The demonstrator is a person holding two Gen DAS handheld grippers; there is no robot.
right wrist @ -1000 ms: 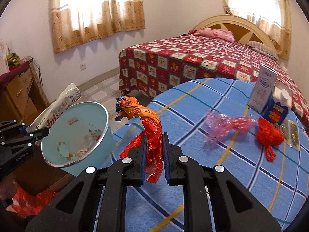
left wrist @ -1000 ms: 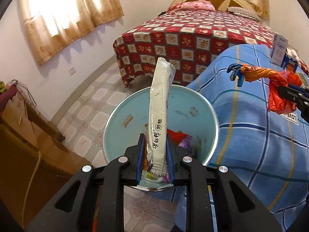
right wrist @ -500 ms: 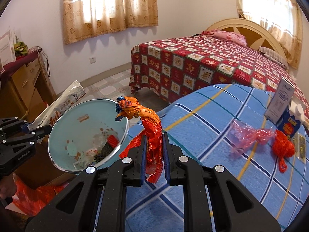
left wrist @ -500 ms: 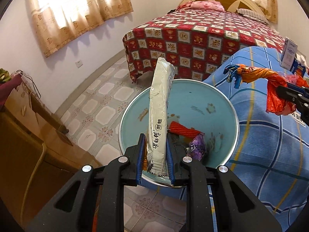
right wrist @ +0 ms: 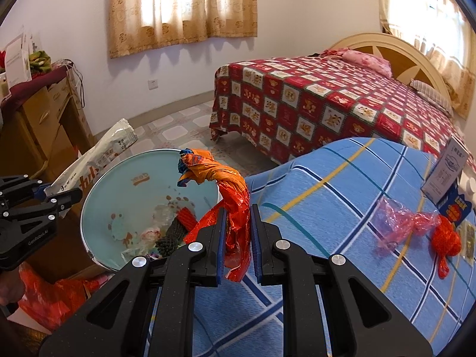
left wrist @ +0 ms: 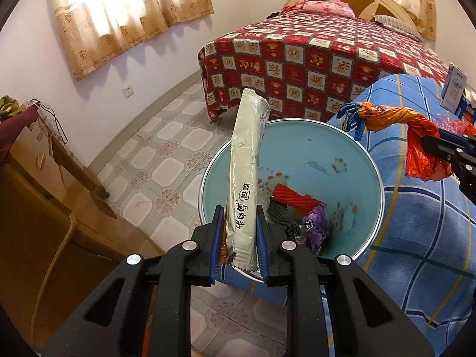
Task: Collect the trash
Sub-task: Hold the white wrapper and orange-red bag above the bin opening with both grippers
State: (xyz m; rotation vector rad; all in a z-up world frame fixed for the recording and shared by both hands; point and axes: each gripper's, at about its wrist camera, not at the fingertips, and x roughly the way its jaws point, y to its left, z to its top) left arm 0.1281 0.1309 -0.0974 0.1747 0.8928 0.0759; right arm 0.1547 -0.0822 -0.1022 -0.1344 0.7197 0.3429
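Left tool (left wrist: 239,238) pinches a long white wrapper (left wrist: 247,175), right tool (right wrist: 236,232) a crumpled orange wrapper (right wrist: 226,184), both at the bin (right wrist: 89,208) rim. Released early, either could fall outside, onto floor or blue bedspread (right wrist: 342,208).

Two hand-held grippers (left wrist: 239,232) (right wrist: 236,232) — one bin (left wrist: 351,136), two beds (right wrist: 342,101) (right wrist: 342,178), two cartons (right wrist: 447,172) (right wrist: 456,208).
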